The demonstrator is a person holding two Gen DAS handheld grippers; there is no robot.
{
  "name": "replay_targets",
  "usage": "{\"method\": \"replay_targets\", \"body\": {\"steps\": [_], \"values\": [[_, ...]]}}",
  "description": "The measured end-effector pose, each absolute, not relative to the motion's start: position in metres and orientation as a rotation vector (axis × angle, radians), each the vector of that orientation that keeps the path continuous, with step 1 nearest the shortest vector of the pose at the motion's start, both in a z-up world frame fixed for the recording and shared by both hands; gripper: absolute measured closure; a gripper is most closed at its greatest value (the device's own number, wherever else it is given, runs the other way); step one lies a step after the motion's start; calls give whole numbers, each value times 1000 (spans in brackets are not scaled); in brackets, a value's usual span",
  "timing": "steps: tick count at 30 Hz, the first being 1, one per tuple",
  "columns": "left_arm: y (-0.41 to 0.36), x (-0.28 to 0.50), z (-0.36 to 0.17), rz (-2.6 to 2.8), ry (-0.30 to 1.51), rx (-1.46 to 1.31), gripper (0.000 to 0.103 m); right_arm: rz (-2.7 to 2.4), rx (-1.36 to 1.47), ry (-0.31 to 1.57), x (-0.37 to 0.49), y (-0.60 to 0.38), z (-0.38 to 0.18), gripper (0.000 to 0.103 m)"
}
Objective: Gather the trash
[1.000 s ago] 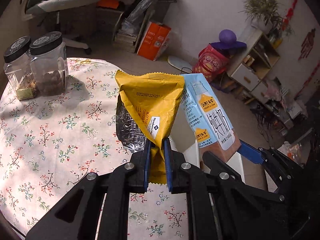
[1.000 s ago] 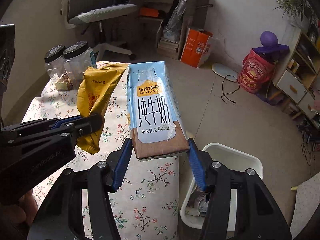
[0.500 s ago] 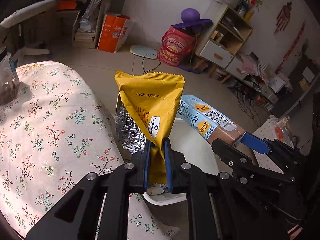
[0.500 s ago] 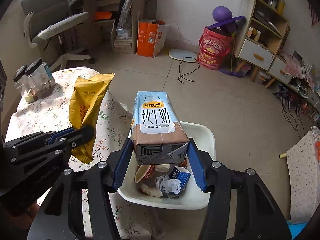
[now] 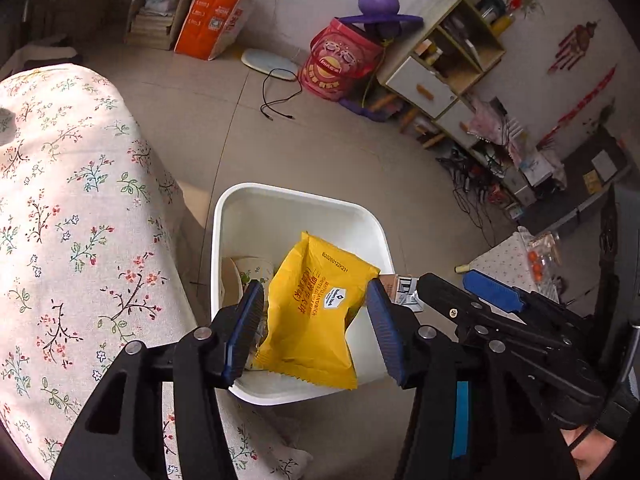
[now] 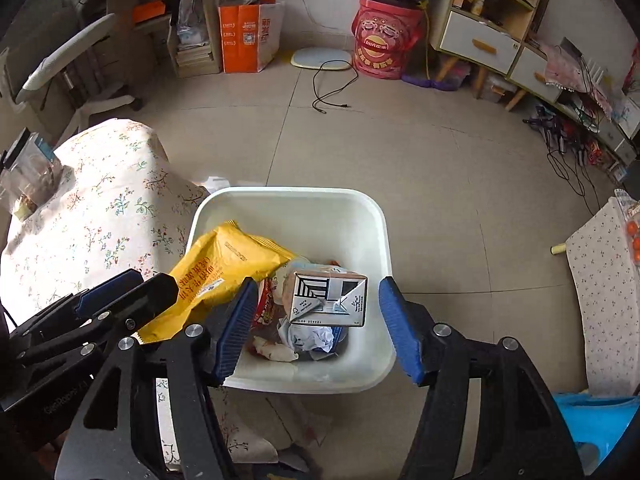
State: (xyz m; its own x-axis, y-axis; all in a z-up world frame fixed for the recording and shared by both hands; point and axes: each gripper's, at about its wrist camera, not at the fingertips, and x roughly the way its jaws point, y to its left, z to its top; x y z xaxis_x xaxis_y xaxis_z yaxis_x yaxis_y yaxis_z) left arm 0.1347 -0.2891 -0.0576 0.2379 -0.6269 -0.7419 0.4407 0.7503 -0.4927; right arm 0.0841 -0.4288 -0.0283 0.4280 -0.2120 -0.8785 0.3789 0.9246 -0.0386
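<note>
A white trash bin (image 5: pixel 256 208) (image 6: pixel 360 216) stands on the floor beside the table, with cups and crumpled waste inside. My left gripper (image 5: pixel 316 330) is open above it; the yellow snack wrapper (image 5: pixel 316 312) (image 6: pixel 216 276) sits loose between its spread jaws, over the bin. My right gripper (image 6: pixel 316 320) is open above the bin; the milk carton (image 6: pixel 328 298) is free between its jaws, bottom end toward me, over the trash. The carton's end also shows in the left wrist view (image 5: pixel 402 292).
The table with a floral cloth (image 5: pixel 60 208) (image 6: pixel 92 208) is left of the bin. A jar (image 6: pixel 28 176) stands on it. A red bucket (image 6: pixel 386 44), an orange bag (image 6: pixel 248 32), a floor cable (image 6: pixel 332 88) and shelving (image 6: pixel 492 20) lie beyond.
Both grippers moved over the bin and opened. The wrapper and the milk carton were let go and are dropping into the bin.
</note>
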Motion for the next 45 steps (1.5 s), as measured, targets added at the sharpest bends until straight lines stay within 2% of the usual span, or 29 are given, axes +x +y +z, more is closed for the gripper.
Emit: {"method": "replay_targets", "body": {"steps": [4,22,26,28,32,37,40,45], "values": [[-277,139,-58,-704,1115,-217,50,-348,162,1039,82,-425,-21,37],[-219,129,-9,-526,1003,-148,49,-310,52,907,76,-380,19,33],[-190,111,11,-451,953,-84,47,-274,4,827,55,-351,40,27],[-171,98,21,-430,921,-75,36,-258,16,803,42,-342,46,25],[-142,71,37,-398,884,-54,31,-224,63,788,19,-324,51,21],[-118,32,47,-380,860,-32,16,-255,103,740,-25,-303,50,7],[-106,8,45,-356,846,-22,9,-283,121,728,-47,-297,44,7],[-91,-16,29,-281,858,13,8,-222,152,755,-56,-281,41,7]]}}
